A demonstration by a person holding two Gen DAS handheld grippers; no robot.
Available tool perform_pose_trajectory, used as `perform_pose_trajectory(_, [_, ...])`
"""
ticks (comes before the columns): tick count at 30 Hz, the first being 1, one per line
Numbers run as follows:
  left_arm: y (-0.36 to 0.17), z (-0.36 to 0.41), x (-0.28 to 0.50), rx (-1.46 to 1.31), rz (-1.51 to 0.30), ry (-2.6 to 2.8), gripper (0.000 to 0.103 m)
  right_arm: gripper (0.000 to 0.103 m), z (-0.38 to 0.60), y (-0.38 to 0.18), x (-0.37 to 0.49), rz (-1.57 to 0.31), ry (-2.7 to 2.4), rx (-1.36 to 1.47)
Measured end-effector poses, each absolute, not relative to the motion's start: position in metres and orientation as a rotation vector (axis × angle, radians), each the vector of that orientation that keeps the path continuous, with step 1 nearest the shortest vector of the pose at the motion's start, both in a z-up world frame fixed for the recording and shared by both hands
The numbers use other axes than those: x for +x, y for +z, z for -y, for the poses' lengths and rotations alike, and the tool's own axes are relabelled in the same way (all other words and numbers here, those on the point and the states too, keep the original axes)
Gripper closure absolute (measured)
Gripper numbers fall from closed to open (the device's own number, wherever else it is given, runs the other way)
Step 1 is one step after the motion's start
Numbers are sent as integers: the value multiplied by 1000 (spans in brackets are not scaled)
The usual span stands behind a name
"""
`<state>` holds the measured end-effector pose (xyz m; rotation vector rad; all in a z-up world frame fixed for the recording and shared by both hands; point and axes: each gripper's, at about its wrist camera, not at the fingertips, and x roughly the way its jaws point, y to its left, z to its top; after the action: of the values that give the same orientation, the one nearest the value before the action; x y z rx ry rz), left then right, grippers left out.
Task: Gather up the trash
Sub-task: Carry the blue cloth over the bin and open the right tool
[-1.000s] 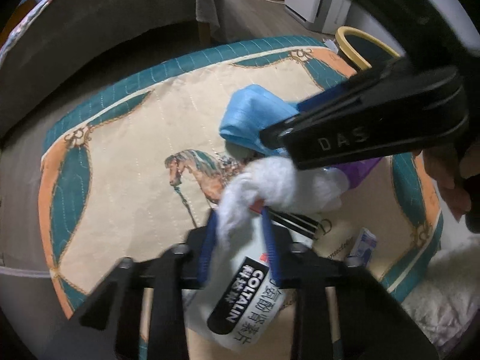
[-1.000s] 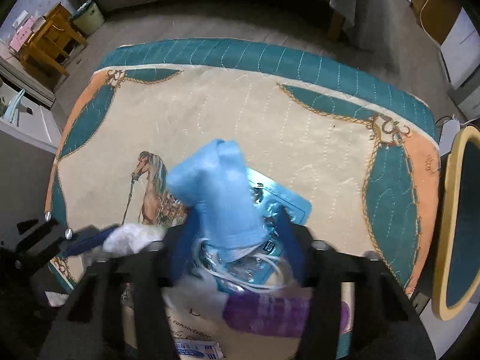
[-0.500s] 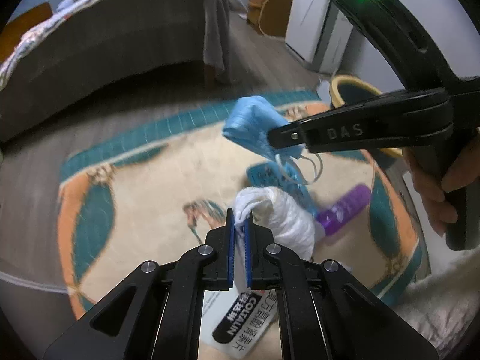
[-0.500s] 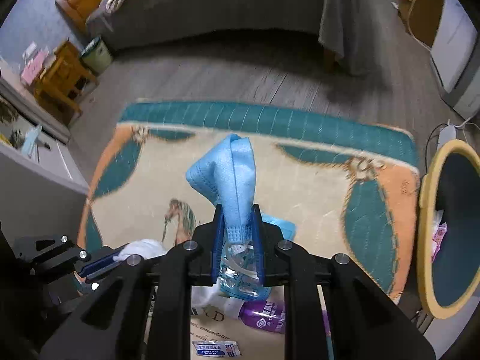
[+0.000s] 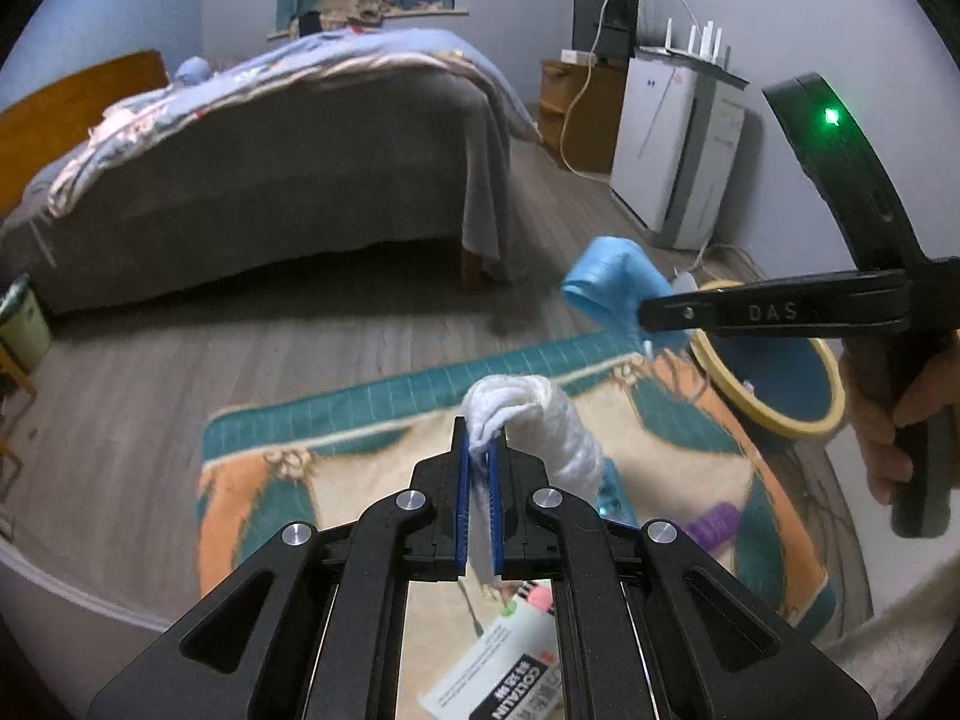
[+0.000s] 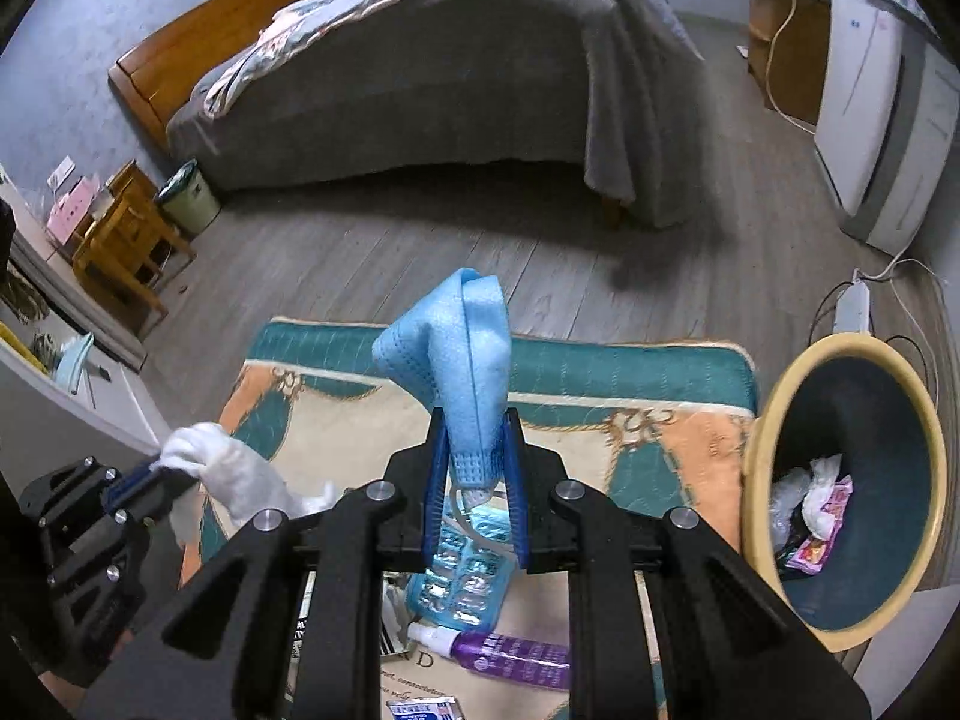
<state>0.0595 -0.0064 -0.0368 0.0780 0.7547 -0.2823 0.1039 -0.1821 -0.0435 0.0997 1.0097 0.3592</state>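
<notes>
My left gripper is shut on a white crumpled tissue and holds it above the rug; it shows in the right wrist view too. My right gripper is shut on a blue face mask, also lifted; the mask shows in the left wrist view. A yellow-rimmed dark bin with trash inside stands at the rug's right edge, also in the left wrist view. On the rug lie a blister pack, a purple bottle and a white medicine box.
A teal, orange and cream rug lies on grey wood floor. A bed with grey cover stands behind. A white appliance and cables sit far right. A small green bin and wooden stools stand at left.
Both grippers have risen from the rug with their loads, the tissue and the mask. The views now tilt up and show the bed, floor and bin.
</notes>
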Motion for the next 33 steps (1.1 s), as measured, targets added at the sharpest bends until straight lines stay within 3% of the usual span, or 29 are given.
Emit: perform_pose_trajectory(33, [-55, 168, 97, 118, -792, -460, 97, 86, 356, -44, 103, -964, 81, 68])
